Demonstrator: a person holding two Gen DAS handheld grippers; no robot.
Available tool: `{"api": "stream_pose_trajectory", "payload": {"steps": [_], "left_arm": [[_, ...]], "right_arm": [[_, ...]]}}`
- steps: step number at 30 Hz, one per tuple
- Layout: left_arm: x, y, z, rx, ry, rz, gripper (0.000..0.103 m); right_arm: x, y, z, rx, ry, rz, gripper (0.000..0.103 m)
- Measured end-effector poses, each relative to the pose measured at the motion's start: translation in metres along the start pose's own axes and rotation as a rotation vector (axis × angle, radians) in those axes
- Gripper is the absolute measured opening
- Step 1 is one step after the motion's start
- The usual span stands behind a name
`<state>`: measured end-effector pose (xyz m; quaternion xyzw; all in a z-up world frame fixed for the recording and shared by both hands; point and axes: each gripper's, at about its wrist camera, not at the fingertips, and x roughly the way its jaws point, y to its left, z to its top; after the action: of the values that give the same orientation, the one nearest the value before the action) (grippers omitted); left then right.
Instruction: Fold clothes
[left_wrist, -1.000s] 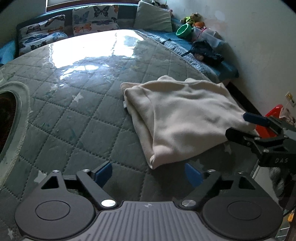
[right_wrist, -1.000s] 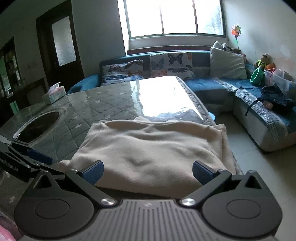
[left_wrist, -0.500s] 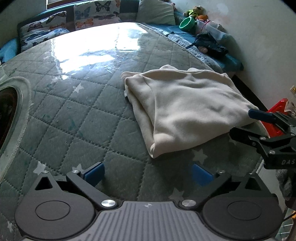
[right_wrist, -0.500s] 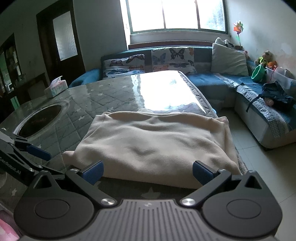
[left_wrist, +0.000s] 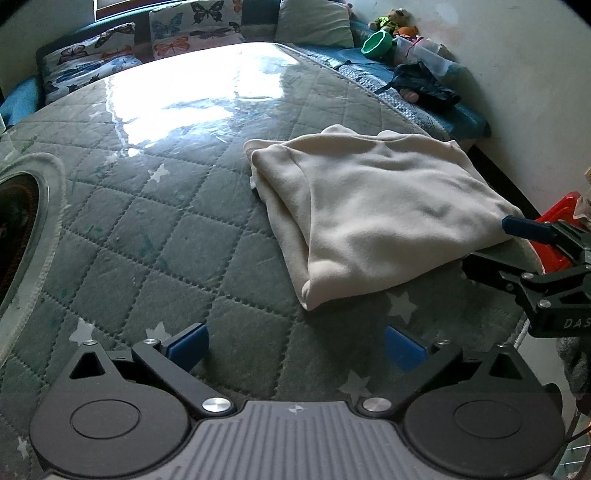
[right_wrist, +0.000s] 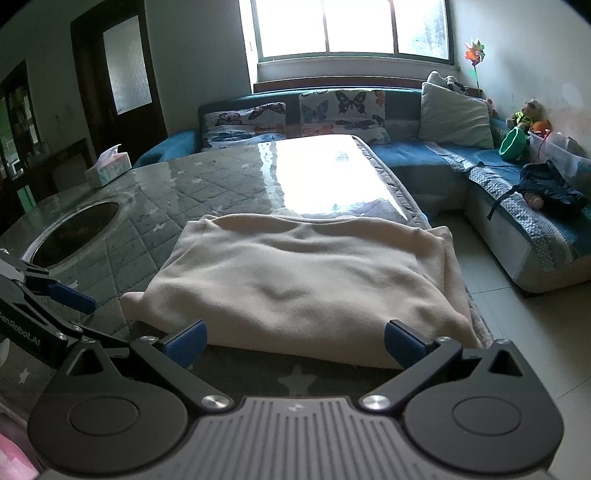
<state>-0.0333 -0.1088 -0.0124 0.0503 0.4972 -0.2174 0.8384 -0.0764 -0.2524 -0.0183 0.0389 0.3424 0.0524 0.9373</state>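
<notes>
While folded: cream garment lies at the table's right edge.
Left gripper: jaws wide, empty.
Right gripper: jaws wide, empty.

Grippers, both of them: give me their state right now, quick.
Left gripper: open, empty, above the quilted table short of the cream garment.
Right gripper: open, holding nothing, at the garment's near edge.

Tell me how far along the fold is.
Done: the cream garment lies folded into a compact stack on the quilted table cover. In hand: nothing; left gripper and right gripper are open, off it. Left: perhaps one more fold.
</notes>
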Motion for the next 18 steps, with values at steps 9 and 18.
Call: {"api": "stream_pose_trajectory", "payload": {"steps": [9,18], "left_arm": [[-0.0016,-0.0033,-0.0039,0.014,0.002,0.006,0.103],[-0.0045,-0.0061,-0.0091,0.018,-0.002,0.018,0.103]], "right_arm": [[-0.0022,0.0001,-0.0016,0.001,0.002,-0.011,0.103],[-0.0041,0.0031,-0.0039,-0.007,0.002,-0.023,0.103]]}}
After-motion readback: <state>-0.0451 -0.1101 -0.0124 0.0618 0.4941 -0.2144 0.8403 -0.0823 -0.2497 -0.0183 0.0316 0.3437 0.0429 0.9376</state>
